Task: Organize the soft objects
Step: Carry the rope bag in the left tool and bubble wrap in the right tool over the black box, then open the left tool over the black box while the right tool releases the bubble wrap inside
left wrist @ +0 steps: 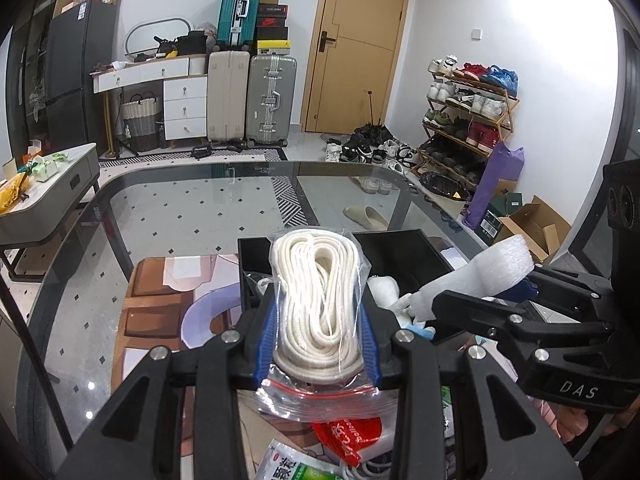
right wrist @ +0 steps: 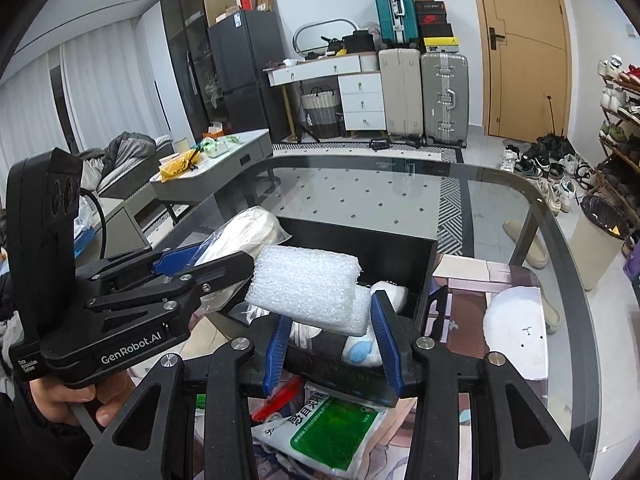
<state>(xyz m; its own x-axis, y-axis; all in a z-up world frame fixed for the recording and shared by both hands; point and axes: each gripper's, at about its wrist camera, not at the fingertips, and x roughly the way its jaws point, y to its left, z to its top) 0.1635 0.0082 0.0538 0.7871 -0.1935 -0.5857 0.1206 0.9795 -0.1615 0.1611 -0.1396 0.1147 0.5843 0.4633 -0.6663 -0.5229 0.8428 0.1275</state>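
A glass tabletop (left wrist: 168,208) fills most of both wrist views, and the landmark on it is a black open-topped bin (right wrist: 400,264) standing on a printed mat (left wrist: 148,304) near the person's edge. Everything below is placed from that bin. Just short of the bin's near wall, the left claw (left wrist: 320,320) is pinching a clear zip bag of coiled white rope (left wrist: 316,300); the blue pads press on both sides of the bag, and its long axis runs straight ahead from the claw, so its far end already hangs over the bin's left part. To the right of it, also at the bin's near wall, the right claw (right wrist: 332,340) grips a white foam block (right wrist: 308,292), which lies crosswise between the blue pads with its long axis running side to side and rises above the bin's open top. Inside the bin, below the foam, lie a small white plush toy (right wrist: 388,292) and a pale blue soft piece (right wrist: 360,350). On the near side of the bin, under both claws, packets are left on the tabletop, among them a green and white sachet (right wrist: 332,436). Both loads sit about equally close to the bin, so either looks ready to be lowered in.
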